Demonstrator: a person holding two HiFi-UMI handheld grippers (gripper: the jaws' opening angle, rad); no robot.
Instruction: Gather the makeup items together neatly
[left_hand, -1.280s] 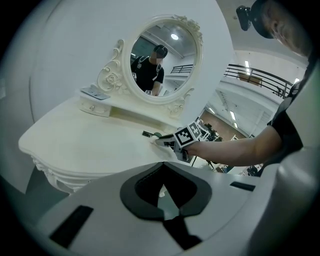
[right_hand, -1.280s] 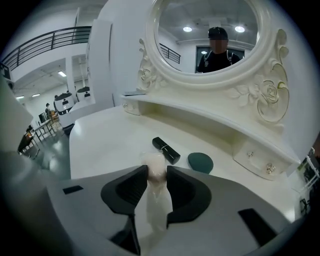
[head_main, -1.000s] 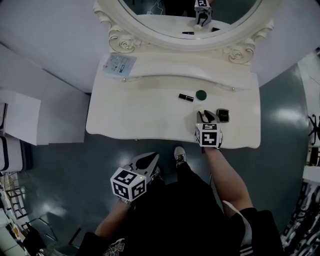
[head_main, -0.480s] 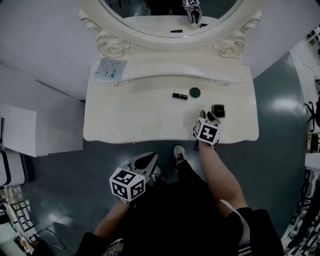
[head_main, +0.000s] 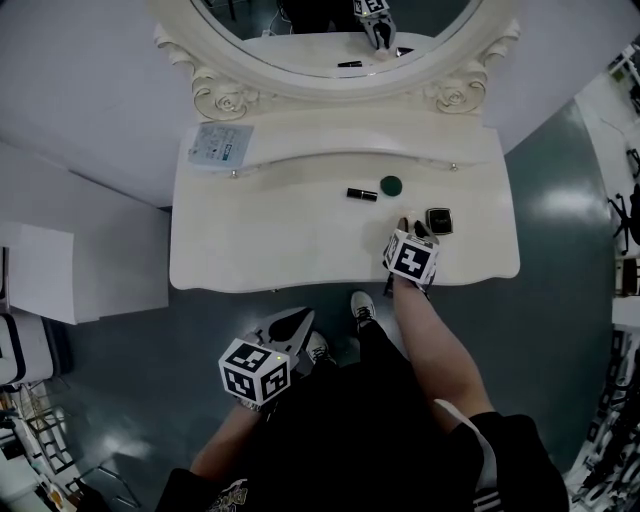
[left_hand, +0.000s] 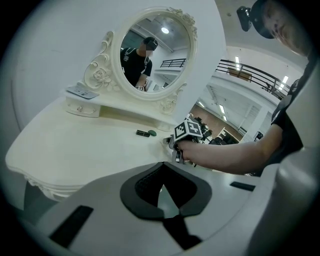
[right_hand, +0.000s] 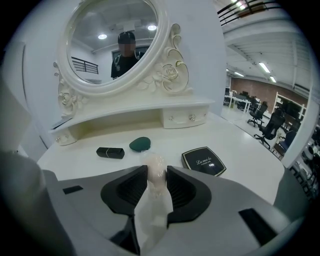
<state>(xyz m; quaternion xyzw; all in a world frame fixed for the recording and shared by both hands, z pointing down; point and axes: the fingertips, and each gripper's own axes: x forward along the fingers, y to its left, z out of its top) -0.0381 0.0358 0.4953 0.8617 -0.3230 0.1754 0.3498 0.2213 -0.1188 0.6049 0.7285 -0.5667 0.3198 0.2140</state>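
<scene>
Right tool's (right_hand: 156, 176) jaws opening round sponge (right_hand: 154, 163)

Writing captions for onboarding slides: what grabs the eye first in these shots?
The ornate oval mirror at the back of the white vanity table dominates. Up close, the right gripper has a pale wrapped item between its fingers, which are opening. A black compact, a green sponge and a black lipstick lie on the tabletop just beyond it.
</scene>
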